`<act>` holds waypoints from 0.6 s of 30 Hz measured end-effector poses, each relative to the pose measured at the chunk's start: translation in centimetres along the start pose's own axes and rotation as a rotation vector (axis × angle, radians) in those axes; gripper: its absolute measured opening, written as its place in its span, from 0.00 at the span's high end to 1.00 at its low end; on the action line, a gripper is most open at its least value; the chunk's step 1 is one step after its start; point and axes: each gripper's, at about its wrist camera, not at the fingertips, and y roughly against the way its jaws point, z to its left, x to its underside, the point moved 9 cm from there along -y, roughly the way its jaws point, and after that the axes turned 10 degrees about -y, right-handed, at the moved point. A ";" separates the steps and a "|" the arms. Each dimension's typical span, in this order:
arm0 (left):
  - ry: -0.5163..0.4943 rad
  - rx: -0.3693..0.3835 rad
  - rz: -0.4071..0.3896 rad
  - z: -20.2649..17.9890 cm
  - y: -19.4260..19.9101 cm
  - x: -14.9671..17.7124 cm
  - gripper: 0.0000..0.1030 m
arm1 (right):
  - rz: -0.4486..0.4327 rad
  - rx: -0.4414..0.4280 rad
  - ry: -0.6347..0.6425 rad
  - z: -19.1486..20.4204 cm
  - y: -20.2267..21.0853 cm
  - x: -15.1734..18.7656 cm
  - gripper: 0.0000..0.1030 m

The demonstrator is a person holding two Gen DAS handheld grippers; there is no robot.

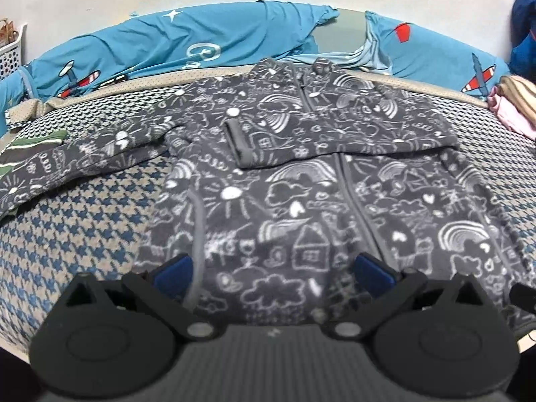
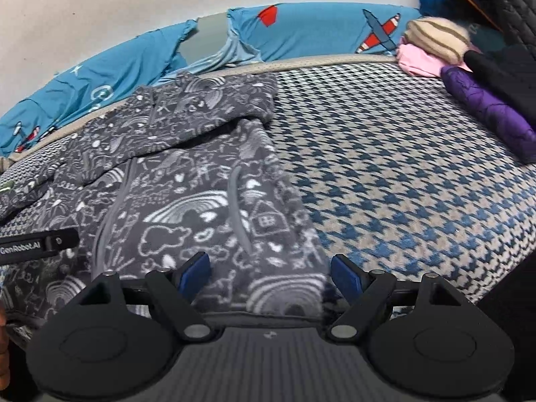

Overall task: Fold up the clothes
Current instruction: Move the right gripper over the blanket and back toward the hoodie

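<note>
Fleece jacket (image 1: 301, 174) lies flat on the houndstooth mattress (image 2: 385, 174), one sleeve crossed over its chest; the likely next fold should catch both hem corners evenly. Blue airplane bedding (image 1: 214, 40) bunches behind its collar, while left gripper (image 1: 273, 269) and right gripper (image 2: 271, 273) hang over its hem, spread wide and empty.

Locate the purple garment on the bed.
In the right wrist view, the purple garment lies at the far right edge of the houndstooth bedcover, beside a pink cloth and under a black item.

Gripper bodies hide the fleece jacket's (image 1: 284, 181) hem
</note>
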 end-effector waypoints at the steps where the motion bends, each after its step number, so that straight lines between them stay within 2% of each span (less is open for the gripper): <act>1: -0.006 0.003 -0.002 -0.2 0.0 -0.1 0.00 | 0.003 0.008 -0.004 -0.2 0.0 0.1 0.23; 5: -0.026 0.014 -0.001 -1.0 -0.1 -0.2 0.00 | 0.011 0.030 -0.013 -1.0 -0.1 0.3 0.23; 11: -0.060 -0.010 0.051 -1.4 -1.2 0.5 0.00 | 0.034 0.041 -0.049 -1.7 -0.5 0.6 0.23; 18: -0.078 -0.018 0.061 -1.5 -1.1 1.0 0.00 | 0.027 0.045 -0.055 -1.8 -0.3 0.4 0.23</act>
